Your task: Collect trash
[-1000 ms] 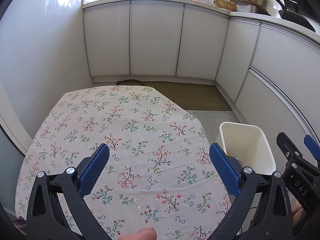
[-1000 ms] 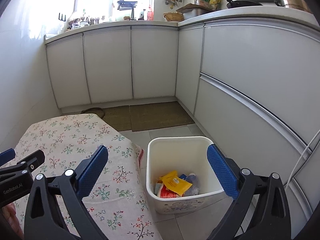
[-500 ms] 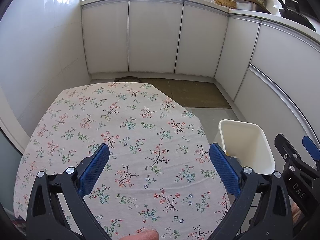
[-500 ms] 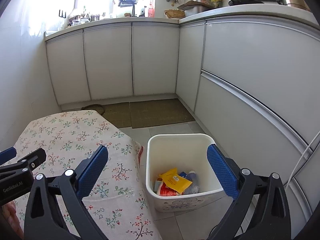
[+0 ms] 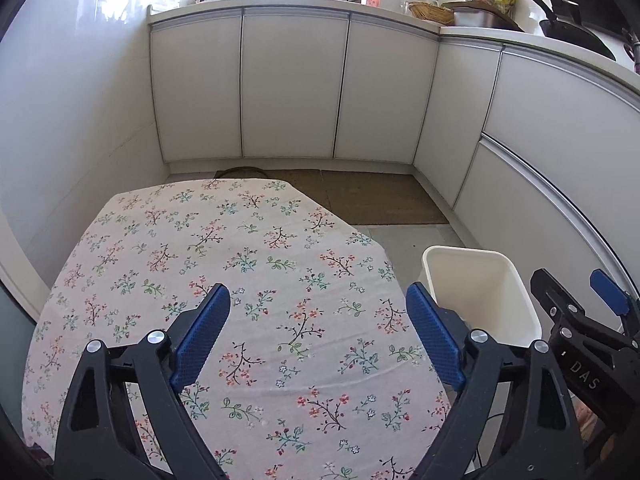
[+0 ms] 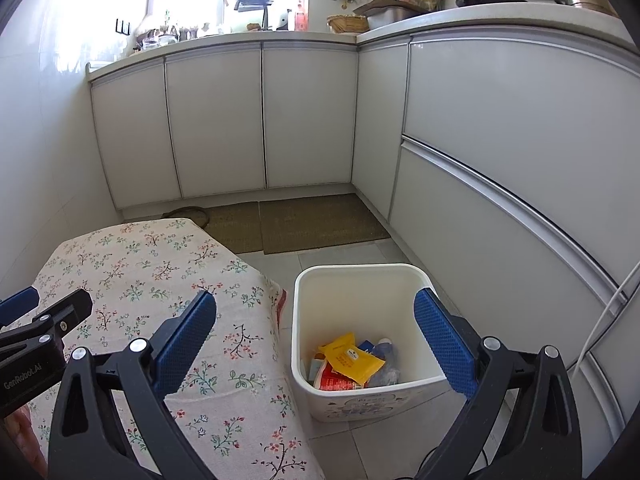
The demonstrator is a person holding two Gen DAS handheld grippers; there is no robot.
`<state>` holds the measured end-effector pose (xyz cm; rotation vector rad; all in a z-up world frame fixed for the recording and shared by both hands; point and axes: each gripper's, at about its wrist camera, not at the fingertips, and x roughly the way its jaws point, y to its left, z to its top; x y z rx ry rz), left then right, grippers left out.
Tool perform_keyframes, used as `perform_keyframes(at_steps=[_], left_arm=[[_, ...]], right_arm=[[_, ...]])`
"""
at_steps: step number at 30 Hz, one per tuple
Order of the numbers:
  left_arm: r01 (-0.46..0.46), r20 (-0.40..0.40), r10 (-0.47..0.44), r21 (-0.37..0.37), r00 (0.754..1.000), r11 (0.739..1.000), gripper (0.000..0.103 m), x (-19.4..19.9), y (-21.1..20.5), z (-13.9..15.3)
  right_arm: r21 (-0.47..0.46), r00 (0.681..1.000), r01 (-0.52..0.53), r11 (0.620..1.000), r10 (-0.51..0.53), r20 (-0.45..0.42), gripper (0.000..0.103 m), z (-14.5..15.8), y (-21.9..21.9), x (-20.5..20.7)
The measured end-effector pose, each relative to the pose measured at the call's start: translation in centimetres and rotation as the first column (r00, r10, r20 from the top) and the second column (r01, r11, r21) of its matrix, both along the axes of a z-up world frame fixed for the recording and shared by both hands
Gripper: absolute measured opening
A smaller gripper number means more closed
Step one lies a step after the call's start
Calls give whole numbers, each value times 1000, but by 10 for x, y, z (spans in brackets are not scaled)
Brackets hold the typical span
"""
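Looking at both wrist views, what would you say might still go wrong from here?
1. The white bin stands on the floor close against the hanging floral tablecloth; a careless move might bump it and spill the wrappers.
2. The left gripper, its jaws just closing with nothing between them, could snag the cloth if lowered.
3. The right gripper sits near the left; they might collide.

"DAS" is printed in pale letters on the black plastic body of the right gripper (image 5: 608, 304). "GenRobot.AI" is printed on the black plastic body of the left gripper (image 6: 44, 304).
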<state>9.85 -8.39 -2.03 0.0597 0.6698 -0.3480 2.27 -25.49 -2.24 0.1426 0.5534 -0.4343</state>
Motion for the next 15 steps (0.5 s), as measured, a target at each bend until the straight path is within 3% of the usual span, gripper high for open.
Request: perform_keyframes(at_steps=[6, 10, 15], left_arm=[[0, 9, 0, -3, 1000, 1000, 84, -1, 0, 0], [-17, 0, 17, -10, 1000, 1000, 95, 0, 2, 3], [-31, -16, 31, 2, 999, 1000, 96, 3, 1, 1]], right_arm=[[-2, 1000, 4, 1000, -4, 0, 96, 0, 0, -1], [-5, 1000, 8, 1000, -8, 3, 96, -1, 0, -1], [-16, 1000, 7, 1000, -7, 7, 96, -1, 1, -1]])
